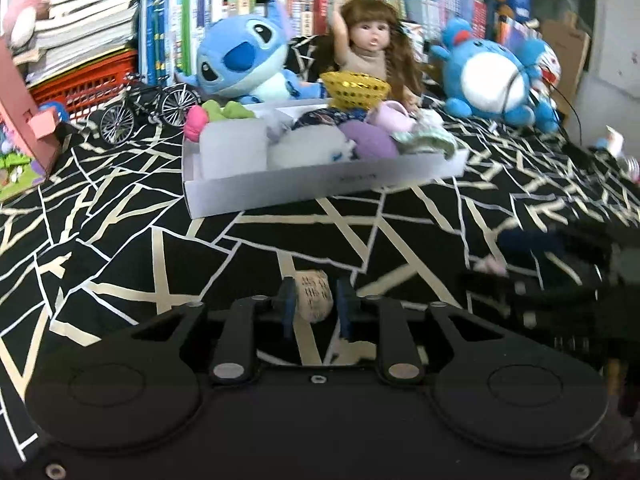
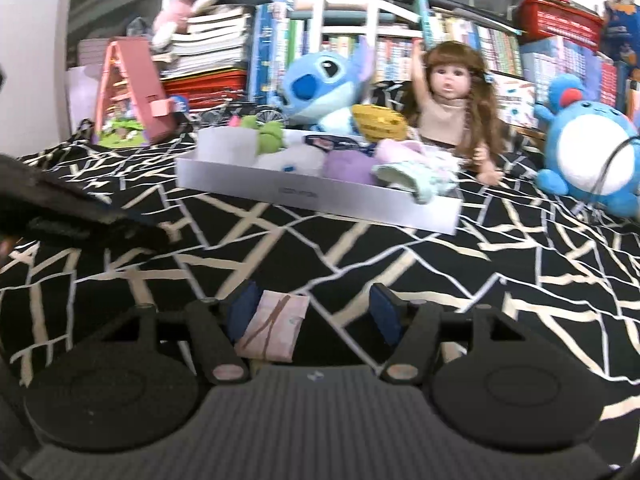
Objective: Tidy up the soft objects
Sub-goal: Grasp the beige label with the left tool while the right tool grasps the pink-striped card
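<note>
Home, likely a child's bedroom or playroom — crammed white bookshelf of colourful books along the back, stacked paper books on a red plastic crate, black cloth with cream geometric lines as the surface. Toys all over: blue plush alien, brown-haired doll, round blue-and-white plush, pink toy house, miniature metal bicycle — plus a white cardboard tray of small soft items.
</note>
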Demonstrator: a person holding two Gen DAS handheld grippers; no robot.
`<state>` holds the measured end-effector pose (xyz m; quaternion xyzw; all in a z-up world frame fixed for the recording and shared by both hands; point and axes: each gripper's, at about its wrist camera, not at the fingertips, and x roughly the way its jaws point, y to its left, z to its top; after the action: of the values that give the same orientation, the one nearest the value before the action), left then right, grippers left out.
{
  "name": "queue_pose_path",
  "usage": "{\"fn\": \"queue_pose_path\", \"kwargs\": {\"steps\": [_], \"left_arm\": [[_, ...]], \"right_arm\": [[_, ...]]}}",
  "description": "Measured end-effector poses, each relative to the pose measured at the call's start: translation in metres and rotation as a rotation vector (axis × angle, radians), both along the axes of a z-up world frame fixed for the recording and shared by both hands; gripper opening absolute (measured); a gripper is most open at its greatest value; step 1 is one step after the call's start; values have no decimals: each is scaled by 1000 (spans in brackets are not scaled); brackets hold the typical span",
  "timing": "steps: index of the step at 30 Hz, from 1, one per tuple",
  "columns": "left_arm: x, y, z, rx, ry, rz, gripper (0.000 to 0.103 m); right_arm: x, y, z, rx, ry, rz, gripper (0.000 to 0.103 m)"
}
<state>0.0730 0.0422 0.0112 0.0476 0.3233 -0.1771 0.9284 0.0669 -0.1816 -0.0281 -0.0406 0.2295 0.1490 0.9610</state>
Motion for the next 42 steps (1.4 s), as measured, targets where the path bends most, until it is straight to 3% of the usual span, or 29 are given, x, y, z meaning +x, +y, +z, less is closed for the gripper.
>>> {"fn": "queue_pose_path", "kwargs": {"steps": [1, 7, 15, 19, 23, 29, 34, 42], "left_arm": [[-3, 0, 0, 14, -3, -8, 38], [-16, 6, -3, 45, -6, 22, 41], [-8, 21, -5, 21, 9, 128, 46], [-4, 25, -5, 55, -3, 241, 49], [-13, 24, 5, -8, -39, 206, 61], [-15, 0, 3, 14, -48, 121, 62], [-4, -2, -9, 49, -8, 183, 62], [-4, 19, -9, 73, -16, 250, 62]], "right_arm": [[0, -2, 0, 5, 4, -5, 75], [-12, -10, 1, 2, 2, 10, 79], [-18, -28, 2, -31, 3, -45, 81], [-16, -41, 2, -29, 10, -109, 81], [-18, -49, 2, -13, 12, -125, 81], [-27, -49, 3, -14, 11, -93, 83], [-34, -55, 4, -58, 5, -116, 83], [-31, -78, 4, -56, 20, -189, 83]]}}
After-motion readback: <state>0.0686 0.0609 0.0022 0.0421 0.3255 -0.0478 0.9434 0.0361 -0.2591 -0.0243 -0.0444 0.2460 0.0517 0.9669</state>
